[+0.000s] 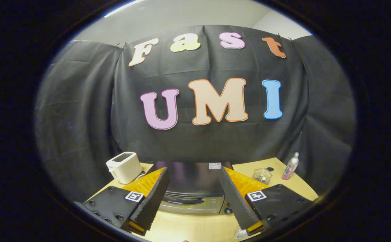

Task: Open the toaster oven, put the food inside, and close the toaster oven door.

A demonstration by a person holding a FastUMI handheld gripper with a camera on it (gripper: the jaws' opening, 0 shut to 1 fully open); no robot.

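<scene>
Claw released, fingers spread wide, nothing between the pads; it hangs above the near part of the wooden surface. Toaster oven sits on the surface just ahead of the fingers, framed in the gap between them; dark top faces up, door closed, handle bar across the upper front. Food cannot be made out. White pop-up toaster stands beside the oven, beyond the left finger. Beyond the right finger: small wire basket, then a spray bottle upright near the black cloth wall, apart from the basket
</scene>
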